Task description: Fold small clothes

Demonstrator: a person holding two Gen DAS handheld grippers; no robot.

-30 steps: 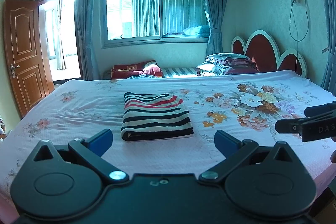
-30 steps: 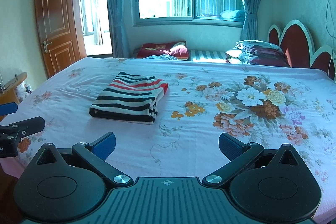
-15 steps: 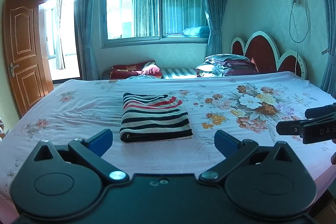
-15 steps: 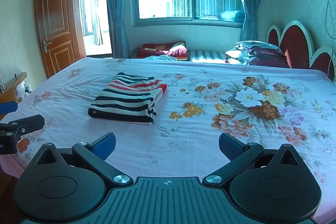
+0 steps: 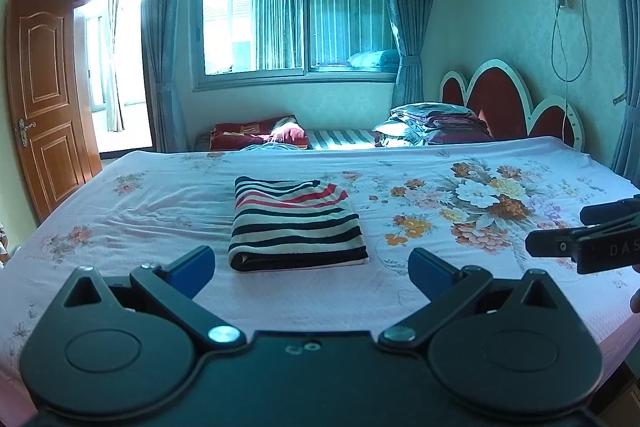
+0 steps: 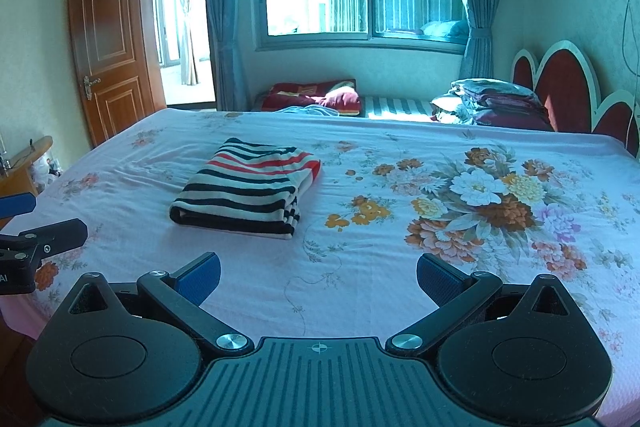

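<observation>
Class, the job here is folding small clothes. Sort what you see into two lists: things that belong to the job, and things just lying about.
Belongs to the job:
striped garment, folded on the bed
left gripper, open
right gripper, open

Just lying about:
stack of bedding by the headboard
red cushion under the window
wooden door

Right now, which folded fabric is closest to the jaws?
The striped folded garment, alone on the floral sheet before both open grippers; the dark bedding pile sits far back by the headboard.
</observation>
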